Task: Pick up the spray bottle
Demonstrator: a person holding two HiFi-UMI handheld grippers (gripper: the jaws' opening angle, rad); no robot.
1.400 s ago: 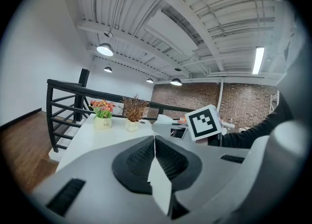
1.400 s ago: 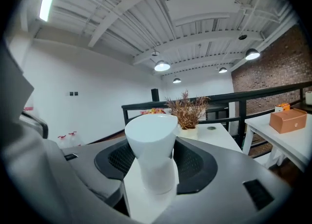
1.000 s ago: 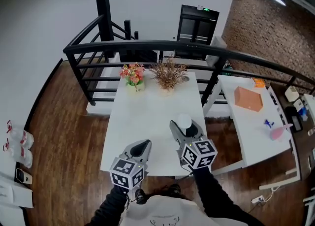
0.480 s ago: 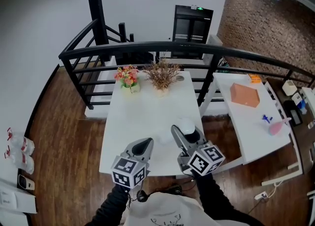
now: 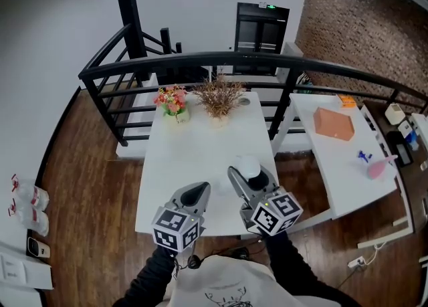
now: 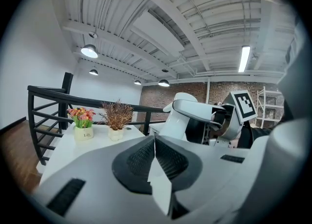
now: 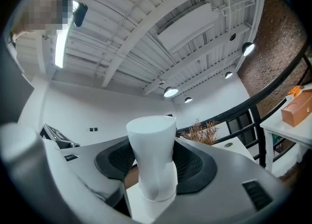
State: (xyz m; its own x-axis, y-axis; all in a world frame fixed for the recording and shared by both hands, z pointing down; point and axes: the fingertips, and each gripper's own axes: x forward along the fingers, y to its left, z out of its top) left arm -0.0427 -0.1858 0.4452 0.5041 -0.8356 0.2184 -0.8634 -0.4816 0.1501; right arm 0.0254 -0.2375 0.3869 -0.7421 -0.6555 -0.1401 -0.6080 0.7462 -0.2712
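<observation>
The white spray bottle (image 5: pixel 249 165) is held above the near edge of the white table (image 5: pixel 194 145). My right gripper (image 5: pixel 250 174) is shut on it. In the right gripper view the bottle's body (image 7: pixel 151 140) stands upright between the dark pads (image 7: pixel 117 162) and fills the gap of the right gripper (image 7: pixel 155 169). My left gripper (image 5: pixel 194 193) hangs to its left over the table edge, shut with nothing in it. Its pads meet in the left gripper view (image 6: pixel 155 142), where the bottle (image 6: pixel 176 120) and the right gripper show to the right.
A small pot of pink flowers (image 5: pixel 172 101) and a pot of dried plants (image 5: pixel 217 98) stand at the table's far end. A black railing (image 5: pixel 200 65) runs behind them. To the right, a second white table (image 5: pixel 348 165) carries an orange box (image 5: pixel 333 124).
Both grippers have shifted a little near the table's front edge. The right one has tilted slightly with the bottle still in it. The left stays shut.
</observation>
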